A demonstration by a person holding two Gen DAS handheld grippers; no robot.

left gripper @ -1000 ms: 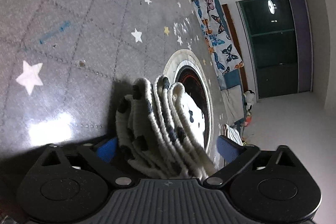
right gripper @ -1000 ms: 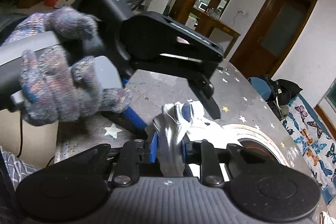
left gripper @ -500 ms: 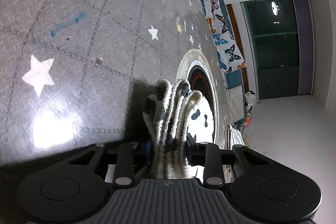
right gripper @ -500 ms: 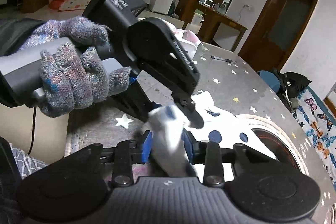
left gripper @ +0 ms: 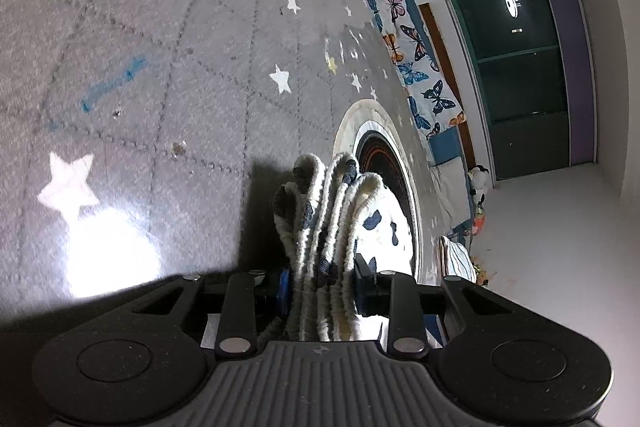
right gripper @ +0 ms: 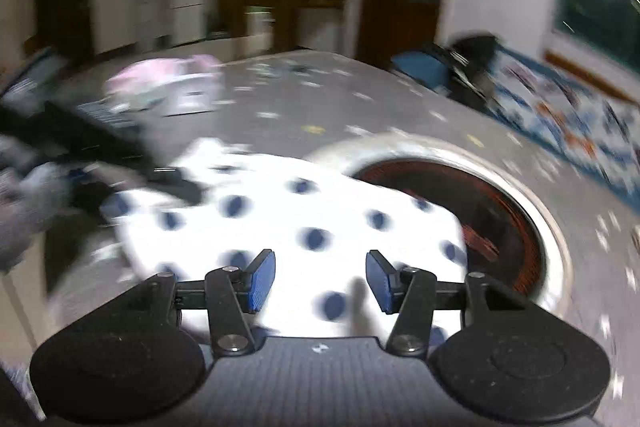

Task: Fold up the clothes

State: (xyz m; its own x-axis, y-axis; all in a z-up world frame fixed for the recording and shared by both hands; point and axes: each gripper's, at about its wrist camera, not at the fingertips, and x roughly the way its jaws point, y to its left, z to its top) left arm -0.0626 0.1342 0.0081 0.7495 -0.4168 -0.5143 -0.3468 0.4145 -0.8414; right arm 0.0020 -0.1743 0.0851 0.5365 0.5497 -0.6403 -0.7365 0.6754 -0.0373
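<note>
A white garment with dark blue dots (right gripper: 304,219) lies spread on the grey star-patterned table (right gripper: 304,99). In the left wrist view my left gripper (left gripper: 322,279) is shut on a bunched, ribbed edge of this garment (left gripper: 332,203), held just above the table. The left gripper also shows blurred at the left of the right wrist view (right gripper: 120,151), at the garment's left edge. My right gripper (right gripper: 320,281) is open and empty, hovering over the near part of the garment. The right wrist view is motion-blurred.
A round dark inset with a pale rim (right gripper: 500,211) sits in the table, partly under the garment. Pink clothes and papers (right gripper: 168,83) lie at the far side. A butterfly-print bench (right gripper: 568,115) and dark bags (right gripper: 472,59) stand beyond the table's edge.
My right gripper has let go of the garment, opened and swung right over it. The garment now lies spread. My left gripper closed on the bunched edge and still holds it.
</note>
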